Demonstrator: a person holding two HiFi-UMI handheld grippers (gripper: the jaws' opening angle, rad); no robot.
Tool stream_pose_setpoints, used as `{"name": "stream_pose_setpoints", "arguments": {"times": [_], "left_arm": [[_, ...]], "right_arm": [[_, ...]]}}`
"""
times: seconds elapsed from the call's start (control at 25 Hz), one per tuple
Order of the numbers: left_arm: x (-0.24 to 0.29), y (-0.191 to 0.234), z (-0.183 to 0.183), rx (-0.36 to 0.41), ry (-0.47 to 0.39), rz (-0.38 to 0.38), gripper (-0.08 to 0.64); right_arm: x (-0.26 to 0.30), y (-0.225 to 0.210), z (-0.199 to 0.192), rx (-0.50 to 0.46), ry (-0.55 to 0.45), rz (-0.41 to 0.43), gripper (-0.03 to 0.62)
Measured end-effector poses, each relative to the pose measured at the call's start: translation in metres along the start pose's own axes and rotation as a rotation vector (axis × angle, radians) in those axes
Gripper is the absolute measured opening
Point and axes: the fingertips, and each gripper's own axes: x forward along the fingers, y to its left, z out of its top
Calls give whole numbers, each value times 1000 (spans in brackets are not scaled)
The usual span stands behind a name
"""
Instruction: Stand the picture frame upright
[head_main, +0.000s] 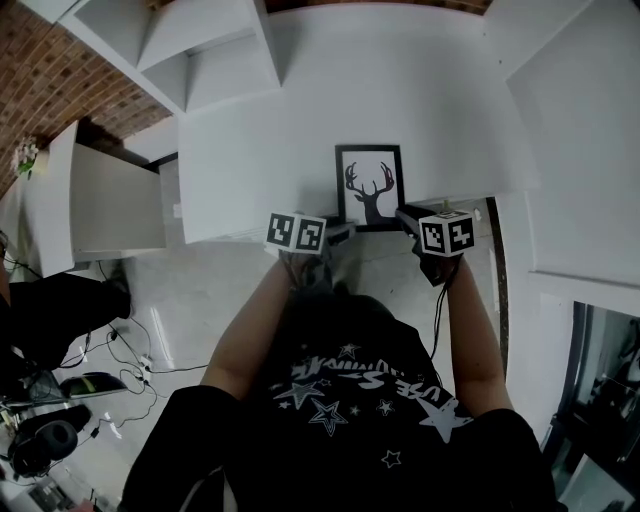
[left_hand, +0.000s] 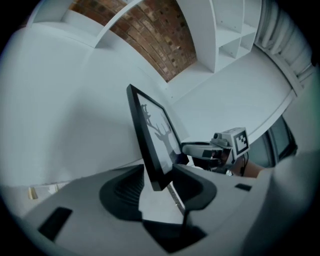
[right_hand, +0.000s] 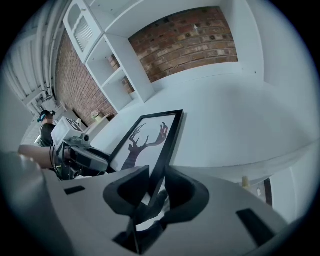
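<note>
A black picture frame (head_main: 370, 187) with a deer silhouette stands near the front edge of the white table (head_main: 300, 120), leaning back a little. My left gripper (head_main: 340, 232) is at its lower left corner. In the left gripper view the frame's edge (left_hand: 150, 145) sits between the wide-open jaws of the left gripper (left_hand: 159, 187), and the pads do not press on it. My right gripper (head_main: 405, 215) is at the frame's lower right side. In the right gripper view the right gripper (right_hand: 156, 187) is shut on the frame's (right_hand: 145, 137) black edge.
White shelving (head_main: 180, 50) stands at the table's back left against a brick wall (head_main: 60, 80). A low white cabinet (head_main: 110, 200) sits left of the table and a white unit (head_main: 580, 150) to its right. Cables and headphones (head_main: 50, 440) lie on the floor.
</note>
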Motion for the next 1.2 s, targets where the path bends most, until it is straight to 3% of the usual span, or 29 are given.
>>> {"name": "stream_pose_setpoints", "arguments": {"times": [0.16, 0.4, 0.72, 0.96, 1.2], "left_arm": [[4, 1, 0, -4, 14, 8, 170], [1, 0, -1, -23, -4, 0, 157], [-14, -10, 2, 28, -65, 12, 147], [-30, -17, 14, 98, -145, 47, 147], [-61, -25, 34, 196, -247, 108, 147]], "right_arm": [[1, -2, -1, -15, 3, -12, 100], [0, -4, 0, 48, -37, -7, 92], [-4, 1, -1, 152, -97, 46, 86], [-10, 12, 22, 108, -165, 62, 83], [-21, 39, 62, -4, -279, 72, 81]]}}
